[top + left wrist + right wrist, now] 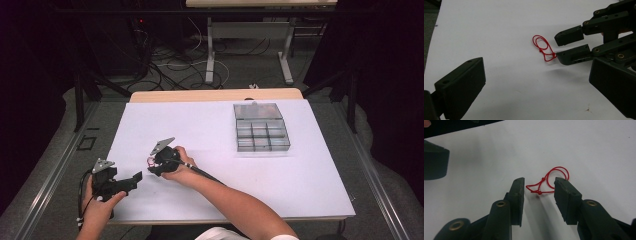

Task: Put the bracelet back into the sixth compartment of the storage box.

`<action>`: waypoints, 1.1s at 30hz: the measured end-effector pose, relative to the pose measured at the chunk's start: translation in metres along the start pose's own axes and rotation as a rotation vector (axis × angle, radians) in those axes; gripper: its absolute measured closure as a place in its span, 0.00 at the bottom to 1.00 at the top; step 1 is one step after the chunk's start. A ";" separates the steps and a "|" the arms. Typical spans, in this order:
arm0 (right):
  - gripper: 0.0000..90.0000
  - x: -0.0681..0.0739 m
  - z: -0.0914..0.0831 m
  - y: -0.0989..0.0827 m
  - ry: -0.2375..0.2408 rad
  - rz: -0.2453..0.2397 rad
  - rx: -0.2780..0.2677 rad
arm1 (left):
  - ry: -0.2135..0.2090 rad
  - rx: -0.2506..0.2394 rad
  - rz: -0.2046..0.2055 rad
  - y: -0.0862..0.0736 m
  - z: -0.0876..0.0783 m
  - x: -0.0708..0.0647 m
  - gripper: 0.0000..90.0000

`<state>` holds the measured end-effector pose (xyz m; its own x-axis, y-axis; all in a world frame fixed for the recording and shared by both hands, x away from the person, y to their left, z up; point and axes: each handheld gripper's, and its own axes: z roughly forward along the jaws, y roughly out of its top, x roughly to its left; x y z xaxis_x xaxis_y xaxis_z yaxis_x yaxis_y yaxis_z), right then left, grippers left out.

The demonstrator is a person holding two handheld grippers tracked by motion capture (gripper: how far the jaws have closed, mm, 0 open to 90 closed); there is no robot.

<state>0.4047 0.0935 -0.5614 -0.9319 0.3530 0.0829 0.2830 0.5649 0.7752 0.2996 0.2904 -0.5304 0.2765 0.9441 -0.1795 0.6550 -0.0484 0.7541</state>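
From the high view, we are reaching the right hand-held gripper [150, 166] toward a small red loop of string [150, 161] lying on the white surface [300, 175], toward its left front part and well apart from the clear compartment box [261, 133] at the far right; the left hand-held gripper [136, 178] is hovering near the surface's front left edge, a little farther from the string than the right one. In the left gripper view, we are holding our own jaws wide open with nothing between them, and the red loop of string [543, 47] is lying ahead and to the right, its knotted tail touching or just beside the lower jaw tip of the right hand-held gripper [564, 47], its long axis running from the rounded coils down toward that tip. In the right gripper view, we are straddling the knotted end: the red loop of string [549, 182] is lying flat between and just beyond the tips of the right hand-held gripper [539, 186], whose jaws are standing partly open and not yet pressing it. We judge the right one should take the string.
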 end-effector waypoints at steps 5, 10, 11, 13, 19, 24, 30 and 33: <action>0.68 -0.001 0.005 0.001 0.010 -0.014 0.003 | 0.004 -0.003 -0.004 0.000 0.000 0.000 0.01; 0.69 0.000 0.007 0.000 -0.005 0.001 0.017 | -0.002 0.003 -0.002 0.000 0.000 0.000 0.01; 0.70 0.000 0.008 0.000 -0.007 0.000 0.016 | -0.003 -0.001 -0.002 0.000 0.000 0.000 0.01; 0.70 0.001 0.009 0.000 -0.001 0.008 0.013 | -0.003 0.000 0.001 0.000 0.000 0.000 0.01; 0.73 0.003 0.013 0.000 -0.005 -0.003 0.027 | -0.005 0.003 0.003 0.001 0.001 0.000 0.01; 0.77 0.001 0.013 0.000 -0.008 -0.007 0.025 | -0.006 0.004 0.006 0.001 0.002 0.000 0.01; 0.85 0.001 0.012 -0.001 -0.014 0.012 0.032 | -0.007 0.006 0.009 0.001 0.003 -0.001 0.01; 0.89 0.000 0.011 -0.001 -0.012 0.023 0.036 | -0.011 0.006 0.007 0.002 0.003 -0.002 0.01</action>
<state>0.4066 0.1014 -0.5689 -0.9223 0.3752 0.0928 0.3127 0.5831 0.7498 0.3025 0.2877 -0.5311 0.2887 0.9401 -0.1813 0.6574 -0.0569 0.7514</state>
